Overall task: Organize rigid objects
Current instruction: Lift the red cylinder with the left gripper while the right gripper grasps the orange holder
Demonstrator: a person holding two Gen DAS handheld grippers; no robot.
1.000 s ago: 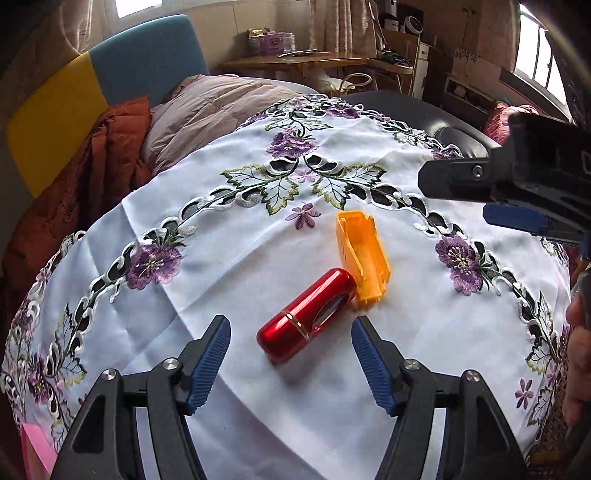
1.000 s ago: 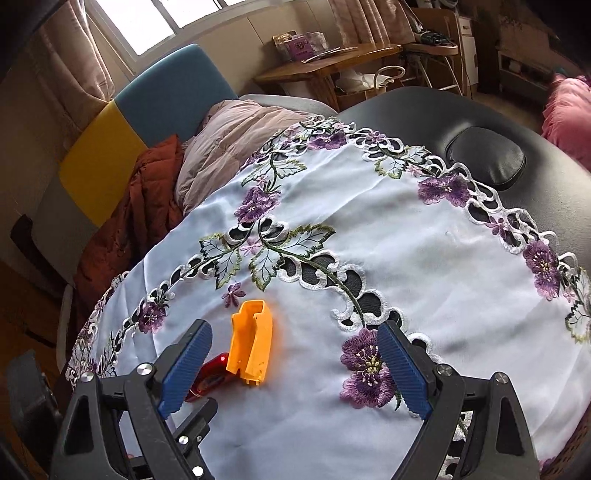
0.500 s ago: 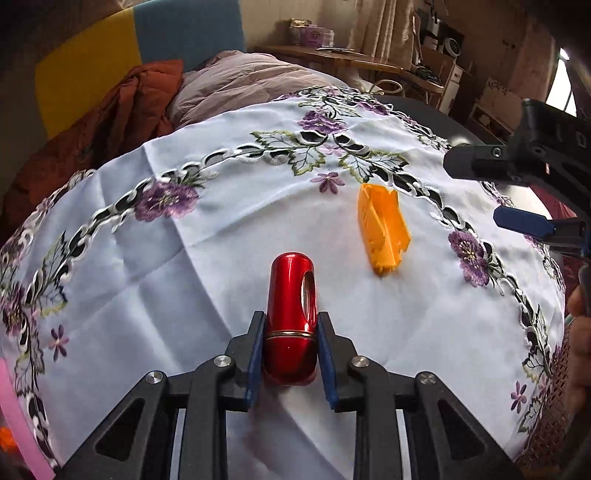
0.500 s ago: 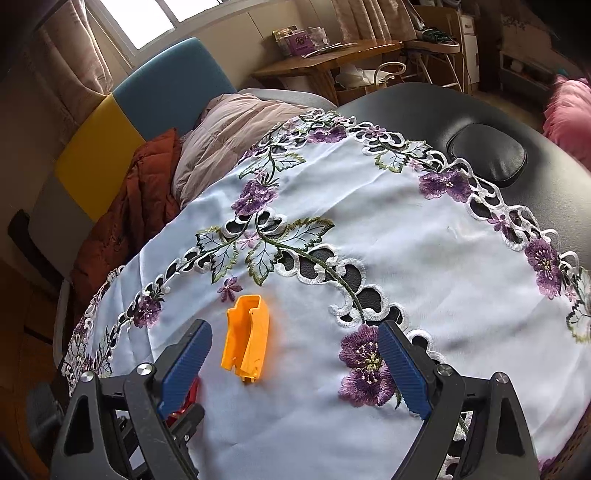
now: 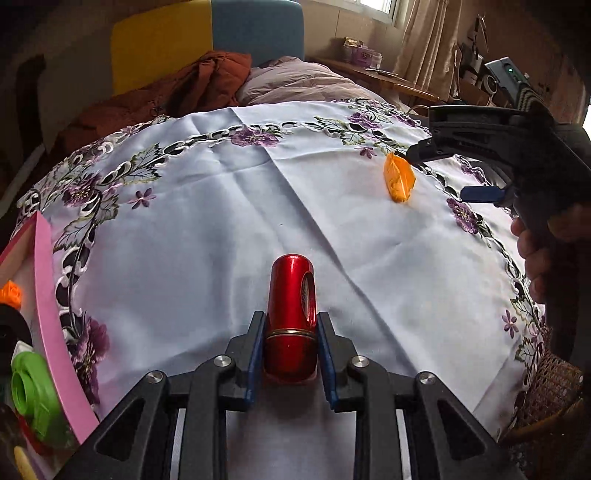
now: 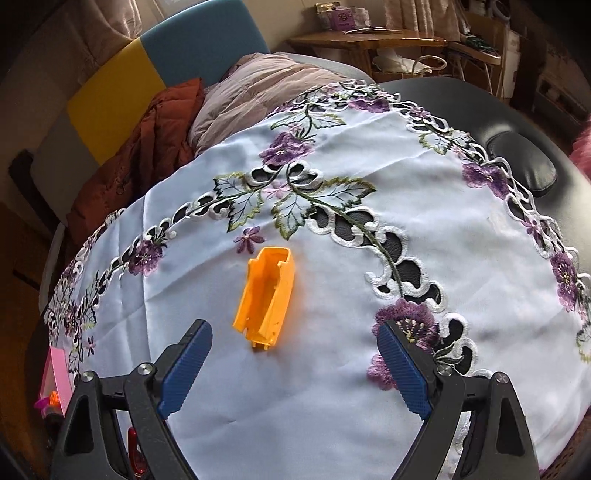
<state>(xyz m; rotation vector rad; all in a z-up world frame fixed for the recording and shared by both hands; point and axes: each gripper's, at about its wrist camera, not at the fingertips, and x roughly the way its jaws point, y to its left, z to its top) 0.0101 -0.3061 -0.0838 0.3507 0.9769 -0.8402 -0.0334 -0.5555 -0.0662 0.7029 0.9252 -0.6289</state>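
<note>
I've got the left gripper (image 5: 290,350) pinching the red cylinder (image 5: 291,317); next, probably carry it to the pink bin (image 5: 55,332) at lower left, right gripper (image 6: 291,365) spread.

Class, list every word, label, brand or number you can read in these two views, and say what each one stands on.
None can be read.
red cylinder: something sits in its side window, too blurred to read.
purple box on the far desk: too small to read.
</note>
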